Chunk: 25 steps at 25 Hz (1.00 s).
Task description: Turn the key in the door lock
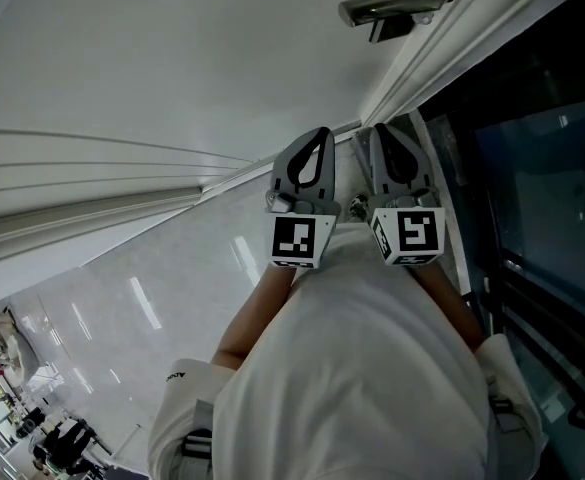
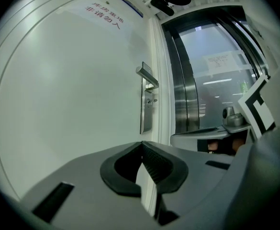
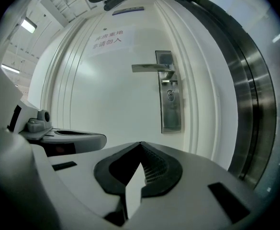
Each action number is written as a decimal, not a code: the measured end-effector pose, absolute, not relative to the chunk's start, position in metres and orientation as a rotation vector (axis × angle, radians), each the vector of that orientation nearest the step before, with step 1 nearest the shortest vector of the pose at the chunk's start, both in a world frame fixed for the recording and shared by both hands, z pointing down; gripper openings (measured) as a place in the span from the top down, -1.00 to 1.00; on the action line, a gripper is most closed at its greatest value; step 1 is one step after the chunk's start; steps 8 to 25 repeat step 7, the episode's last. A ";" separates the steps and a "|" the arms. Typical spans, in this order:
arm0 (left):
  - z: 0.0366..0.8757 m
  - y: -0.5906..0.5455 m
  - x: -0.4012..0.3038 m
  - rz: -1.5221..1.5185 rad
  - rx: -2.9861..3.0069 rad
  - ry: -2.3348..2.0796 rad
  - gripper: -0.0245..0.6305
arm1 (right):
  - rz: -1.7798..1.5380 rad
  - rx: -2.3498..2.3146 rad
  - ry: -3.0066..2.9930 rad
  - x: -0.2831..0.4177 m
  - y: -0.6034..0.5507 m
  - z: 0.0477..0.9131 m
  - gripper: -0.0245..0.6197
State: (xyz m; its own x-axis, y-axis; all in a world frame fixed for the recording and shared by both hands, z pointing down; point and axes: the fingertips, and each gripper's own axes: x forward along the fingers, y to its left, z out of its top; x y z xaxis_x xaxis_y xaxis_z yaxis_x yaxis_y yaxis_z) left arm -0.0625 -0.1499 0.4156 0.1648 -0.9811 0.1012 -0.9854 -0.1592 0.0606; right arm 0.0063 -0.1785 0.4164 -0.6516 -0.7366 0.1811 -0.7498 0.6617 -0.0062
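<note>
One door [image 3: 106, 109], one lever handle [image 3: 151, 68], one lock plate [image 3: 172, 114], maybe one key [image 3: 170, 95], two claws: left claw [image 1: 319, 133], right claw [image 1: 381, 131].

Even, cool indoor light washes the white door [image 3: 106, 99], and a ceiling lamp [image 3: 28, 25] glows at upper left. Glare streaks cross the glossy floor [image 1: 142, 303]. Both gripper views bulge toward dark, vignetted edges, and the nearest foreground appears slightly soft.

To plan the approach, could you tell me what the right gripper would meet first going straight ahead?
Probably the white door, just left of the lock plate; depth is unclear, but nothing stands between.
</note>
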 end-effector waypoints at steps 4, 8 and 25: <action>0.417 -0.148 -0.064 0.052 2.310 -1.953 0.90 | 0.113 1.218 -2.702 0.003 -0.175 0.419 0.91; 0.419 -0.145 -0.068 0.052 2.313 -1.946 0.90 | 0.096 1.227 -2.693 -0.001 -0.172 0.420 0.91; 0.419 -0.145 -0.068 0.052 2.313 -1.946 0.90 | 0.096 1.227 -2.693 -0.001 -0.172 0.420 0.91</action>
